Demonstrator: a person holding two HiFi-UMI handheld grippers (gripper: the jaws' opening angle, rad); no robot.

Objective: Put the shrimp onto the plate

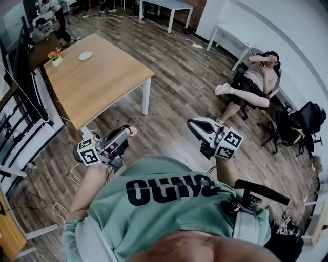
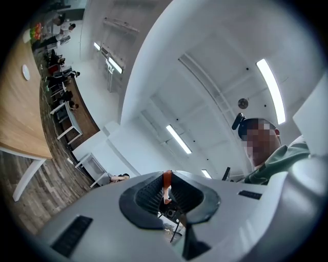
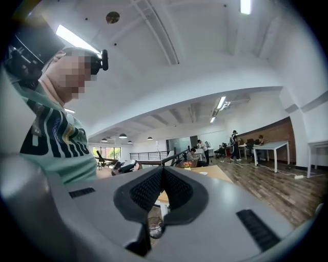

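Note:
The shrimp [image 2: 167, 180] is a thin orange-pink piece pinched upright between the dark ribbed pads of my left gripper [image 2: 167, 175]. From the head view that left gripper [image 1: 129, 132] hangs over the wooden floor, just off the near corner of the wooden table [image 1: 110, 89], with a pink bit at its tip. The white plate [image 1: 85, 56] lies near the table's far end, well away from both grippers; it also shows as a small plate [image 2: 25, 72] and a distant plate [image 3: 203, 173]. My right gripper [image 1: 191, 124] is shut with nothing between its pads [image 3: 174, 187] and points up and outward.
A small flower pot [image 1: 55, 57] stands on the table left of the plate. A person [image 1: 251, 82] sits on a chair at the right, with a black backpack [image 1: 302, 120] beyond. A railing [image 1: 18, 120] runs along the left. White tables [image 1: 171, 6] stand at the back.

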